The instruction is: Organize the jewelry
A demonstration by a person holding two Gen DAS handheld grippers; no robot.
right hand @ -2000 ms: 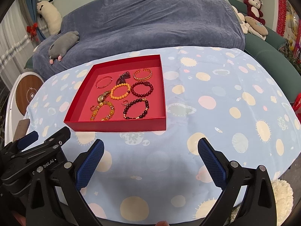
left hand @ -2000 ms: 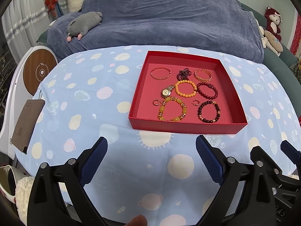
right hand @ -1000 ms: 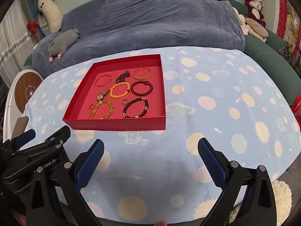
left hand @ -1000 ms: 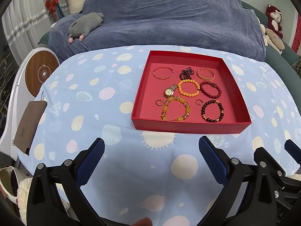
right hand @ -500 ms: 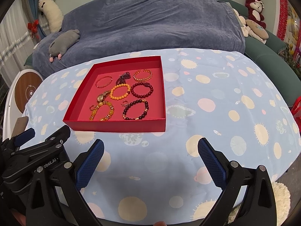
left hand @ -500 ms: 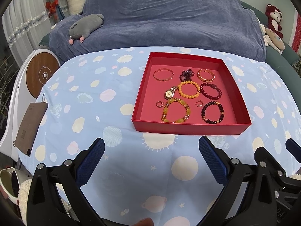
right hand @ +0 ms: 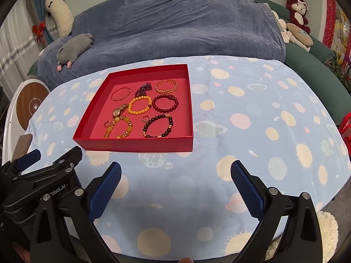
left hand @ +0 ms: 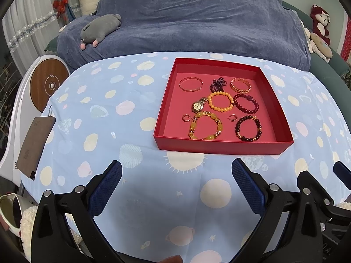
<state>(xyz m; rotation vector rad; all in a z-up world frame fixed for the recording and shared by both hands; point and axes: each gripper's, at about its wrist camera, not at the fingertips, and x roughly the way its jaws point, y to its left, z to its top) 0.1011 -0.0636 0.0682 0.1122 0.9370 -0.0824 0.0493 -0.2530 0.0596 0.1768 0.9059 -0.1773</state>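
A shallow red box sits on the table and holds several bracelets. Among them are an orange bead bracelet, a dark red one, a dark bead one with gold accents, a chunky yellow one, a gold watch, a thin bangle and two small rings. My left gripper hovers open in front of the box. My right gripper is open too, to the right of the box's front edge. Neither holds anything.
The table wears a light blue cloth with planet prints. A brown pouch lies at its left edge. Behind stands a sofa under a blue cover with a grey plush toy. A round white device stands at the left.
Both grippers drifted slightly, so the box sits a little differently in each view. Both stayed open. The jewelry in the box has not moved.
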